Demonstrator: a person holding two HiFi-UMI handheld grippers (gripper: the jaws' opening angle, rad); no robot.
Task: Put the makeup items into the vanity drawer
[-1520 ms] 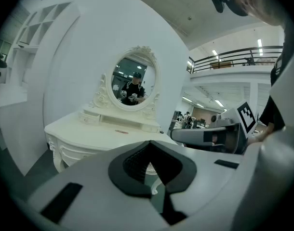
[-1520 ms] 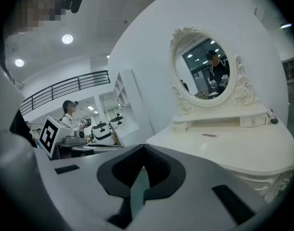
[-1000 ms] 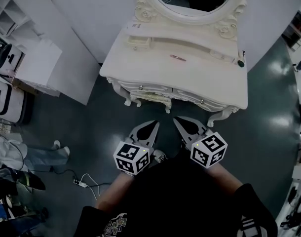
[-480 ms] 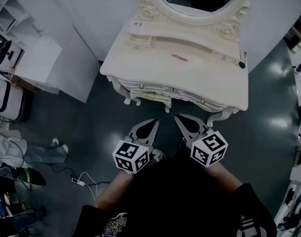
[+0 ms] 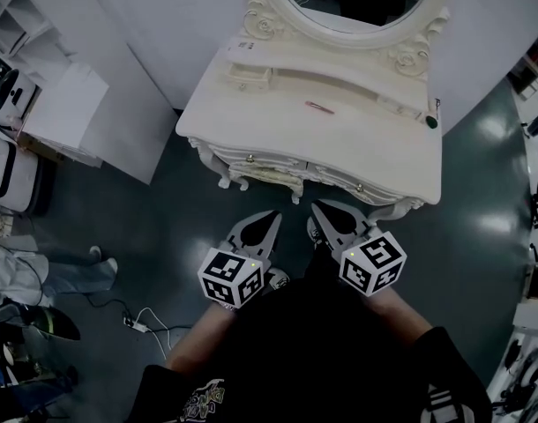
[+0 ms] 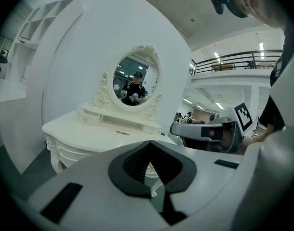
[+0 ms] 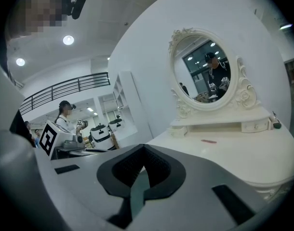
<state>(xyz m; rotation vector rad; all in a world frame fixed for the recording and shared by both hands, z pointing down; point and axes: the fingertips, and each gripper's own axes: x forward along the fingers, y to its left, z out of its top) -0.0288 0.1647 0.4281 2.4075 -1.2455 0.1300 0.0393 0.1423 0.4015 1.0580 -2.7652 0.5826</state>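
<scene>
Head view shows left claw (image 5: pixel 273 220) and right claw (image 5: pixel 317 210) both clenched empty before the vanity (image 5: pixel 278 120).

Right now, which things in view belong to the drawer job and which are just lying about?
Job: vanity; its closed drawers; slim pink item and dark round item on its top; left gripper and right gripper, both shut and empty.
Lying about: floor cable; white cabinet.
</scene>
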